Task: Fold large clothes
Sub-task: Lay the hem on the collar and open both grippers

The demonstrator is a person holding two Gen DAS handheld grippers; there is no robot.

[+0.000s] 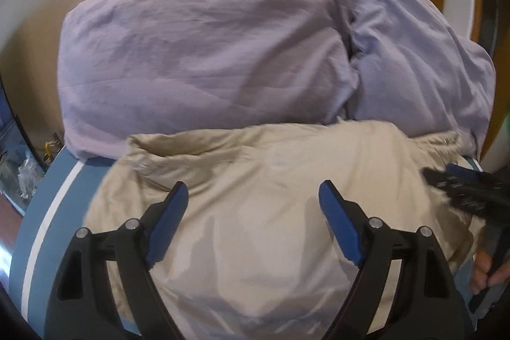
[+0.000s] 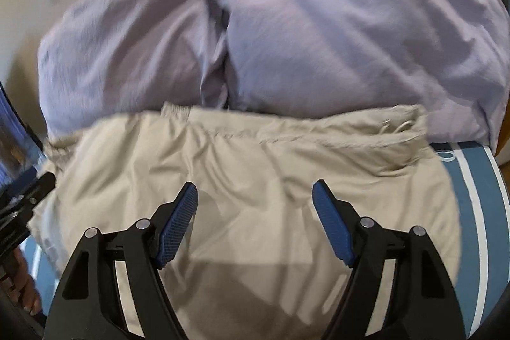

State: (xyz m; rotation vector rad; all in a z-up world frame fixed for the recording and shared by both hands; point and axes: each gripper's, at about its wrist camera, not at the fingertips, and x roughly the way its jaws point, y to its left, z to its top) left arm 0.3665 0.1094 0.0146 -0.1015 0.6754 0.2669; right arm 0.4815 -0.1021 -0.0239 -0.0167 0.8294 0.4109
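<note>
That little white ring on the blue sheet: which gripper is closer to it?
Right. The ring lies just past the right gripper, off the beige garment's corner. The left gripper hovers over the garment's opposite side.

Both feeds give me soft, even indoor light, moderately bright, with no hard glare. Motion blur smears the beige garment (image 1: 255, 212) along its upper hem in the left wrist view, and the lilac pillows (image 2: 318, 21) look soft in the right wrist view. The near tongs stay sharp in each picture. A broad dull shadow lies on the garment between the right tongs (image 2: 255, 190). Fisheye bending curves the striped bed edge (image 1: 41, 228) and the wall, and black vignette fills the corners.
</note>
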